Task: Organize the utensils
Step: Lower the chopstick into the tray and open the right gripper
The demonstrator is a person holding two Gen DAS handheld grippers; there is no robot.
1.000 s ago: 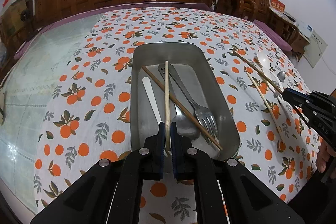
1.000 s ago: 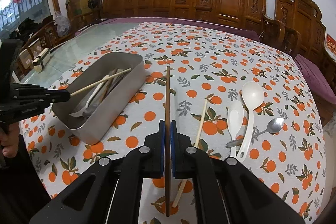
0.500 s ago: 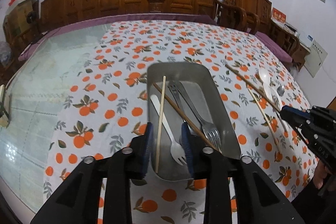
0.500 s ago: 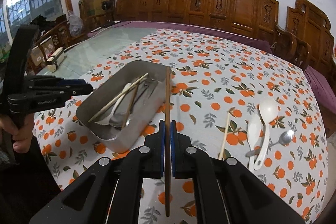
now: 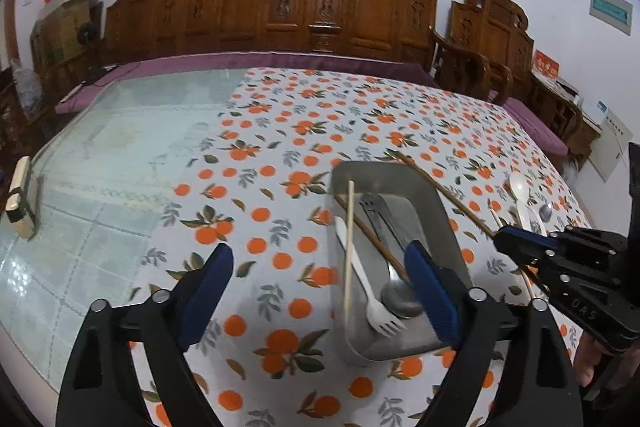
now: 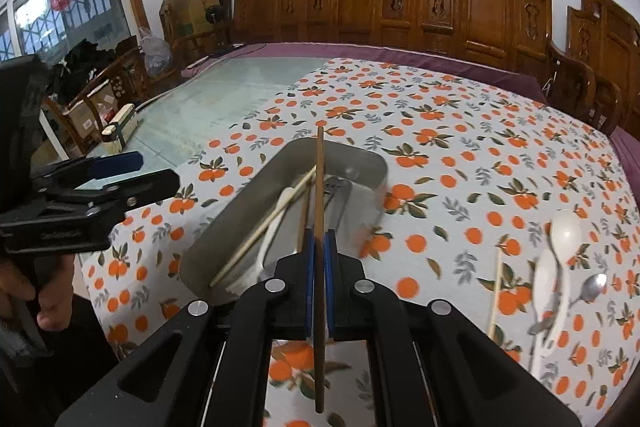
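A grey metal tray (image 5: 384,167) on the orange-print cloth holds a pale chopstick (image 5: 349,247), a brown chopstick (image 5: 368,231), a white plastic fork (image 5: 368,287), a metal fork and a metal spoon (image 5: 400,299). My left gripper (image 5: 316,251) hangs above the tray's near left corner, its jaws opening wide and gripping nothing. My right gripper (image 6: 319,239) is shut on a dark brown chopstick (image 6: 319,179), whose far end reaches over the tray (image 6: 208,259). That gripper also shows in the left wrist view, right of the tray (image 5: 560,259).
Right of the tray lie two white spoons (image 6: 564,231), a metal spoon (image 6: 592,287) and a pale chopstick (image 6: 495,291). Bare glass tabletop (image 5: 120,155) lies left of the cloth, with a small box (image 5: 22,203) at its edge. Carved wooden benches (image 5: 304,7) stand behind.
My left gripper let go of the pale chopstick, which now lies in the tray, then opened wide, rose and drew back leftward. My right gripper carried the dark chopstick left, over the tray.
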